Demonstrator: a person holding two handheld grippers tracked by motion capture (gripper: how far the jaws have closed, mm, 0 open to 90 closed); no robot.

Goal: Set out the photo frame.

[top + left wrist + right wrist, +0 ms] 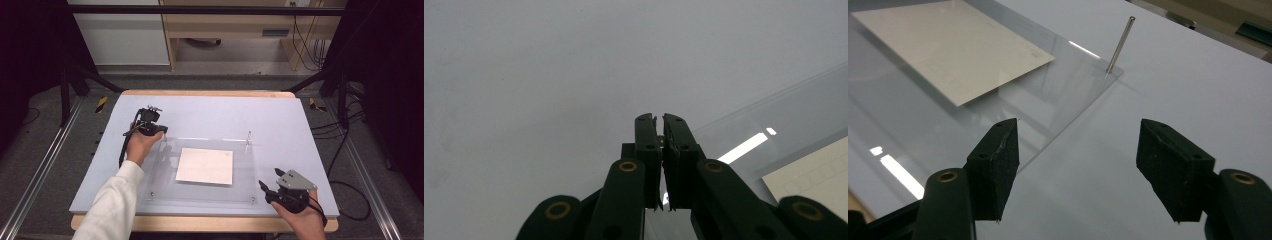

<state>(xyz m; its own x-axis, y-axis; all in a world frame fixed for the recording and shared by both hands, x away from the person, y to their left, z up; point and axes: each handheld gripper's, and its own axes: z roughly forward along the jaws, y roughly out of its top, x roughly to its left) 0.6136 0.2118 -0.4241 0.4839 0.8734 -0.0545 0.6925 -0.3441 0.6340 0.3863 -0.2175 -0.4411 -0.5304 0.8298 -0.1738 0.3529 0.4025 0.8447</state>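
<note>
Right claw (1083, 170) spread wide over clear plate (1058, 107) edge, left claw (659, 131) pressed together, holding nothing.

No legible txt, labels or nos. anywhere

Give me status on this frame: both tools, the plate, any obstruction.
Left tool shut, at clear plate's far-left corner. Right tool open, empty, off near-right corner. White sheet centred on plate; metal pin upright at far-right corner. Nothing obstructing.

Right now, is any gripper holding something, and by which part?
The left gripper is closed; a thin sliver shows between its tips, too small to identify. The right gripper is open and holds nothing.
</note>
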